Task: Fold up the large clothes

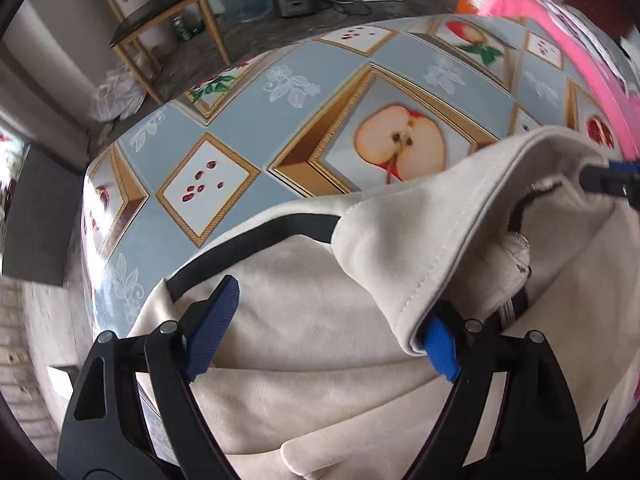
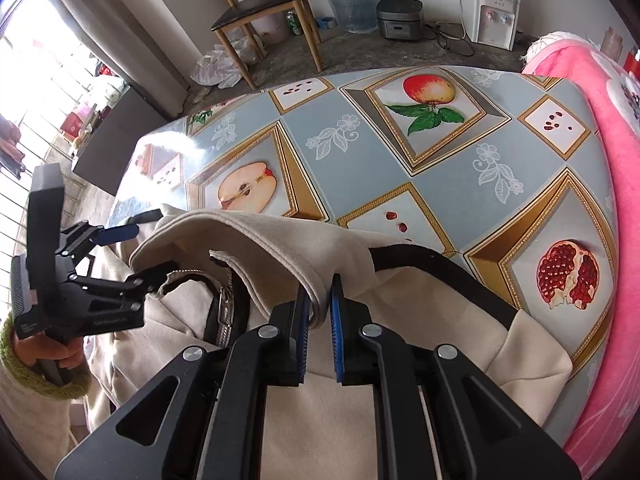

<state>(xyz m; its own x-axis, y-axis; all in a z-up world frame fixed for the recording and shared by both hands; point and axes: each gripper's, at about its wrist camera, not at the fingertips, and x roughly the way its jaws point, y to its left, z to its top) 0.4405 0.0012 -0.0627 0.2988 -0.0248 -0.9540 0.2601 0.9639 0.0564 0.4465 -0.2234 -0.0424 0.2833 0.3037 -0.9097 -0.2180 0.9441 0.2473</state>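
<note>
Pinching a cream fold of the jacket [image 2: 280, 248], your right gripper [image 2: 319, 312] is clamped tight on the cloth. Your left gripper [image 1: 326, 330] hangs spread wide over the jacket, gripping nothing. The jacket lies bunched on the near edge of the fruit-print table [image 2: 400, 184], with a pink blanket [image 2: 600, 92] beside it and a chair [image 2: 260, 12] farther back.
</note>
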